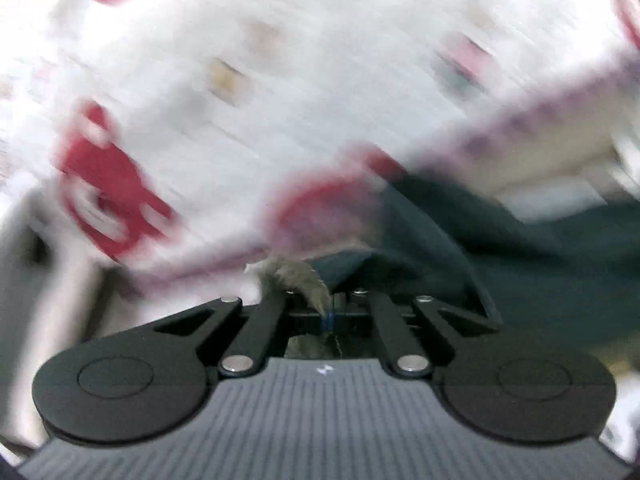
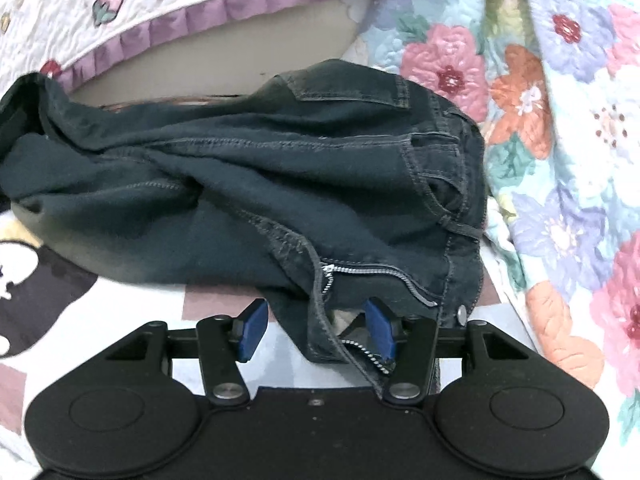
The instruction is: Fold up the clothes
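Dark denim jeans (image 2: pixel 248 168) lie crumpled on a bed in the right wrist view, fly unzipped, zipper (image 2: pixel 360 272) and waist button toward me. My right gripper (image 2: pixel 318 328) is open, its blue pads (image 2: pixel 256 330) on either side of the fly flap at the waistband. In the blurred left wrist view, my left gripper (image 1: pixel 328 312) is shut on a frayed grey edge of the jeans (image 1: pixel 300 280), with dark denim (image 1: pixel 500 248) trailing to the right.
A white quilt with red patches and a purple ruffle (image 2: pixel 192 20) lies beyond the jeans. A flowered quilt (image 2: pixel 560 140) rises on the right. A patterned sheet with a black shape (image 2: pixel 40 280) lies under the jeans at left.
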A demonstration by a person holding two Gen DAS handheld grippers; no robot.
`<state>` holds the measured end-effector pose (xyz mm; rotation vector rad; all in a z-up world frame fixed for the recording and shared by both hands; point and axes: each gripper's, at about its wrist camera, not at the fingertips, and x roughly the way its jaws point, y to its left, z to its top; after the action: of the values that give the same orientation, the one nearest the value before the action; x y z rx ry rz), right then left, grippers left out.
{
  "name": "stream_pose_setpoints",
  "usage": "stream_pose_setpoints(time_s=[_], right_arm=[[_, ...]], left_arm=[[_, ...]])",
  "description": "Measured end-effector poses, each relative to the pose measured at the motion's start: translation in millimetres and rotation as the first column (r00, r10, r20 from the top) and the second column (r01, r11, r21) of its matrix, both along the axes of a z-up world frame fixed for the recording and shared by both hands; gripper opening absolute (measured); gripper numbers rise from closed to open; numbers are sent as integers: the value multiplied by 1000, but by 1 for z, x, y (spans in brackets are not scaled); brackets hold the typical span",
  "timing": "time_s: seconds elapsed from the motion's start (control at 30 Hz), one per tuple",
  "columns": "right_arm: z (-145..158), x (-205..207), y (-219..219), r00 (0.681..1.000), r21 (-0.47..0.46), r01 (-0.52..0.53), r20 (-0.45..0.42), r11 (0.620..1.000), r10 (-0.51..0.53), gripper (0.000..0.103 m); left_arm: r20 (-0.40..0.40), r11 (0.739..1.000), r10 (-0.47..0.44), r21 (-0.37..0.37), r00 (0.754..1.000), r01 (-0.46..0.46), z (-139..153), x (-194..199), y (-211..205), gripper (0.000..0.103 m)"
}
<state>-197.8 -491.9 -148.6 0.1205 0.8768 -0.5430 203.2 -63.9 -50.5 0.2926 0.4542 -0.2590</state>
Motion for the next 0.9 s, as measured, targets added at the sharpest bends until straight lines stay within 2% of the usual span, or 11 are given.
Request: stream_pose_setpoints(time_s=[0.07, 0.1, 0.2, 0.23, 0.27, 0.33, 0.4, 0.53, 0.6, 0.73, 0.9], right_arm=[[1, -4, -3, 1000, 3, 16, 5, 1000, -16, 60], [1, -5, -3, 1000, 2, 20, 3, 1000, -20, 60], [-2, -8, -2, 1000, 8, 28, -10, 1000, -28, 60], [-2, -9, -1, 1000, 8, 27, -16, 1000, -27, 60], [-3, -9, -1, 999, 8, 25, -22, 1000, -25, 60], [-2, -9, 0, 999, 3, 19, -30, 1000, -19, 60], [0, -8, 1, 999, -6, 17, -34, 1000, -17, 60], [7, -15, -1, 999, 13, 51, -8, 999, -51, 60], [5, -21, -3, 995, 41, 100, 24, 994, -101, 60], [-4, -25, -14, 979, 86, 197, 37, 977, -201, 62], [-5, -22, -20, 974, 73, 219, 40, 973, -223, 64]], left_arm=[[-9, 981, 160, -111, 987, -160, 25, 38, 30, 2], [-37, 953, 265, -144, 964, -267, 28, 57, 47, 3], [-83, 876, 471, -75, 878, -477, 11, 77, 72, 5], [-125, 873, 477, -50, 870, -485, -2, 74, 75, 10], [-161, 881, 458, -50, 874, -471, -12, 66, 75, 14], [-190, 901, 410, -67, 892, -428, -31, 36, 72, 38], [-182, 922, 367, -59, 912, -383, -49, -3, 59, 48], [-302, 981, 186, 8, 935, -193, -64, -46, 28, 49], [-313, 996, 92, 20, 945, -90, -63, -65, 10, 55], [-323, 995, -3, 95, 947, 36, -66, -84, -23, 60], [-349, 989, -5, 134, 937, 55, -73, -84, -33, 60]])
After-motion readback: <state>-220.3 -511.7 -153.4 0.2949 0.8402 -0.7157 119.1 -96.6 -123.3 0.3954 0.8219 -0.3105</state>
